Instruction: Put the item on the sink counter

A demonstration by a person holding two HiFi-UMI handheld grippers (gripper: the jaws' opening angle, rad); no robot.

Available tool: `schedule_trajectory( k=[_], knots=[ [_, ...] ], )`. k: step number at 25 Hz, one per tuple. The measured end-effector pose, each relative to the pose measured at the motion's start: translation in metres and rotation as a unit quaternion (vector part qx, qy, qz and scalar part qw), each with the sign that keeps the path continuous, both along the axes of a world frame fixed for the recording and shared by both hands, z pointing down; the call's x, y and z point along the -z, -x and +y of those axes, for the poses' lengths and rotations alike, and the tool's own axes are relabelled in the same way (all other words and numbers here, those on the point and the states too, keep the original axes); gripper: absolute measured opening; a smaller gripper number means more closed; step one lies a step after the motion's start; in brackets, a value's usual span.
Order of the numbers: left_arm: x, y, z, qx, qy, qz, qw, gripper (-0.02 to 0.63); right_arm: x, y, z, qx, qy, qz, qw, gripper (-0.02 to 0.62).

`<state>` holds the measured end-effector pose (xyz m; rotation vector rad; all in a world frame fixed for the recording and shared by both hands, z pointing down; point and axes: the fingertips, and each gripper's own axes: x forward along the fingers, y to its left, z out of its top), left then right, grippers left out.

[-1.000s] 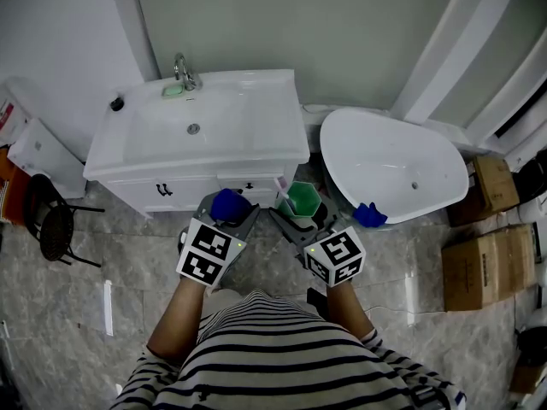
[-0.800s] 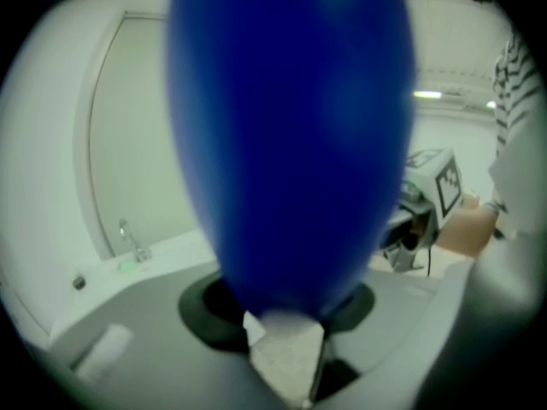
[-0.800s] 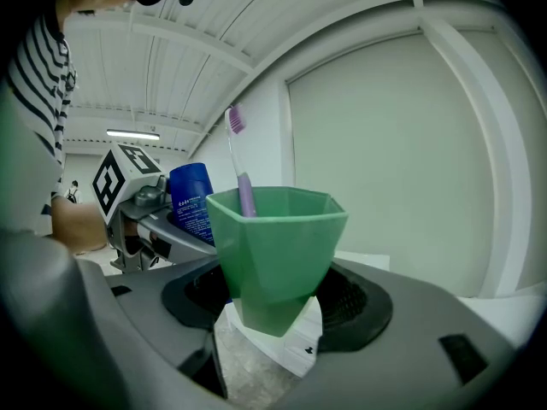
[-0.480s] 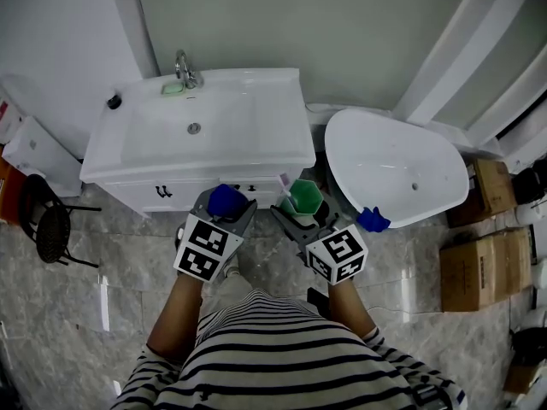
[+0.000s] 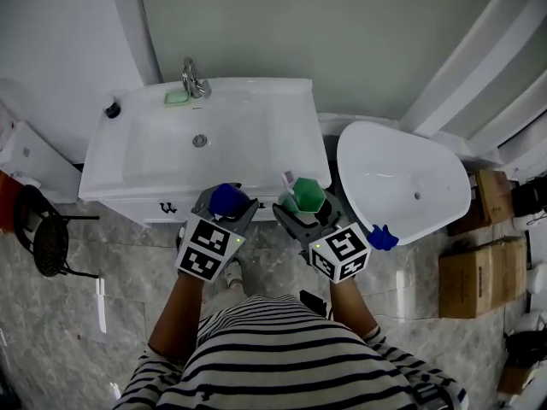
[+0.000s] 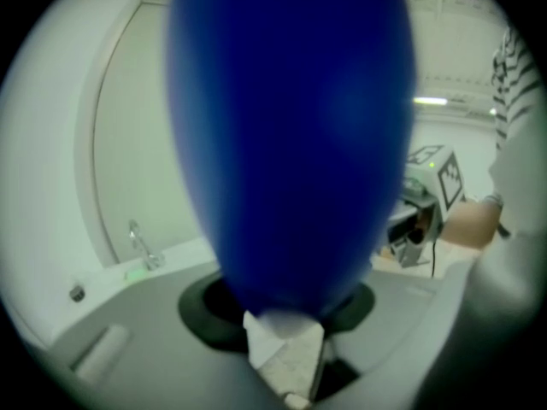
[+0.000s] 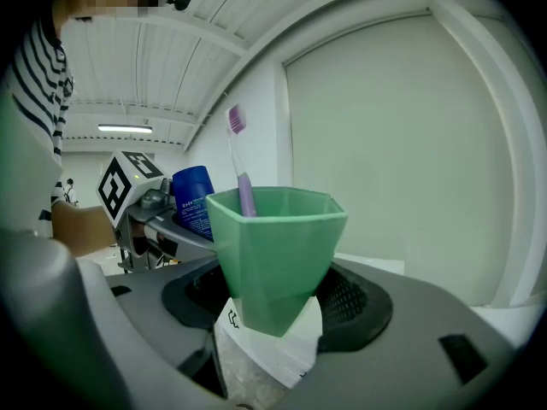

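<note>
The left gripper [image 5: 225, 209] pinches a blue bottle [image 6: 291, 135] tight between its jaws. Beside it, the right gripper [image 5: 305, 209] clamps a green cup [image 7: 275, 250] with a purple toothbrush [image 7: 239, 161] standing inside. Both items are held just at the front edge of the white sink counter [image 5: 291, 135], not resting on it. Further back, the faucet [image 5: 193, 79] stands by a green soap [image 5: 177, 97]
</note>
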<state>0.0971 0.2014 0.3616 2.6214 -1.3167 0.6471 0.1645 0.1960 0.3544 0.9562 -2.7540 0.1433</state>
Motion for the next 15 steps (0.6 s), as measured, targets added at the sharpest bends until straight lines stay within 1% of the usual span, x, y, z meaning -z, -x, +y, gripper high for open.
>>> schedule_trajectory(
  k=[3,6,11,15],
  knots=[
    [-0.001,0.022,-0.026,-0.005,-0.002,0.004,1.0000,0.175,0.000,0.023,-0.027,-0.003,0.001,0.001,1.000,0.295],
    [0.002,0.040,-0.047,-0.012,-0.010,0.000,0.9999,0.175,0.002,0.042,-0.050,-0.012,0.000,-0.002,1.000,0.295],
    [0.013,0.054,-0.054,-0.018,-0.025,-0.002,0.9995,0.175,0.010,0.054,-0.057,-0.022,-0.007,-0.004,1.000,0.295],
    [0.010,0.077,-0.086,-0.026,-0.018,0.001,0.9995,0.175,0.006,0.077,-0.088,-0.030,-0.001,0.002,1.000,0.295]
  ],
)
